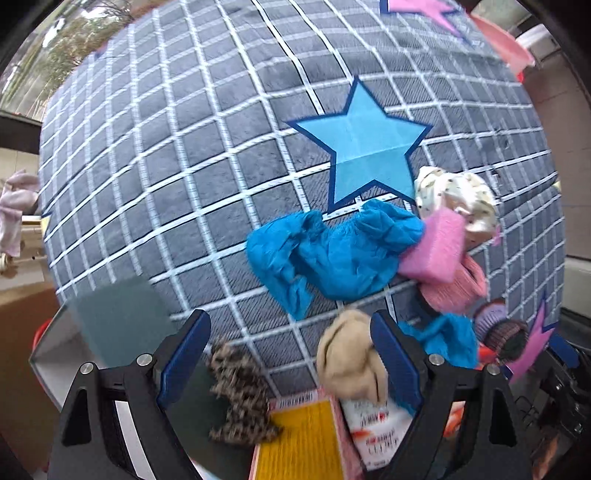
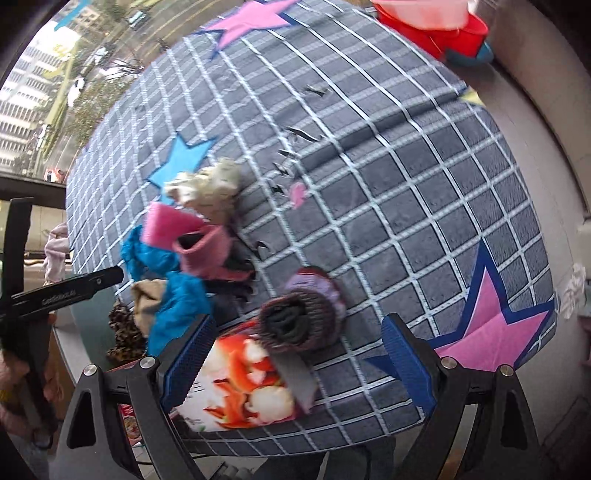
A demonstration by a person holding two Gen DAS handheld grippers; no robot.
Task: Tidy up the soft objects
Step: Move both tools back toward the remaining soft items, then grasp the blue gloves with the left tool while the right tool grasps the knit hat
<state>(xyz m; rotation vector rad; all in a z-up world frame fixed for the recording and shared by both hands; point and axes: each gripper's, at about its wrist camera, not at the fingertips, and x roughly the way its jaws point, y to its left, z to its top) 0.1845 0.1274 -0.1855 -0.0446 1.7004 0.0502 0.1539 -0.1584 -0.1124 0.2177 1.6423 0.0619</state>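
A heap of soft things lies on a grey checked cloth [image 1: 184, 177] with star patches. In the left wrist view I see crumpled blue gloves [image 1: 332, 254], a pink sponge [image 1: 436, 247], a cream dotted cloth [image 1: 458, 199], a pink knit piece [image 1: 461, 291], a beige sock [image 1: 351, 354] and a leopard-print piece [image 1: 240, 398]. My left gripper [image 1: 291, 369] hangs open above the cloth's near edge, nothing between its fingers. In the right wrist view a rolled purple-brown knit sock [image 2: 303, 314] lies just ahead of my open right gripper [image 2: 303, 365], untouched. The pink sponge [image 2: 166, 225] and blue glove [image 2: 177, 306] lie further left.
A yellow packet [image 1: 299, 443] and a printed food packet [image 2: 243, 391] lie at the cloth's near edge. Red and pink plastic bins [image 2: 436, 22] stand beyond the far corner. A grey-green box [image 1: 118, 317] sits at the left. The other gripper's black arm [image 2: 62, 291] shows at the left.
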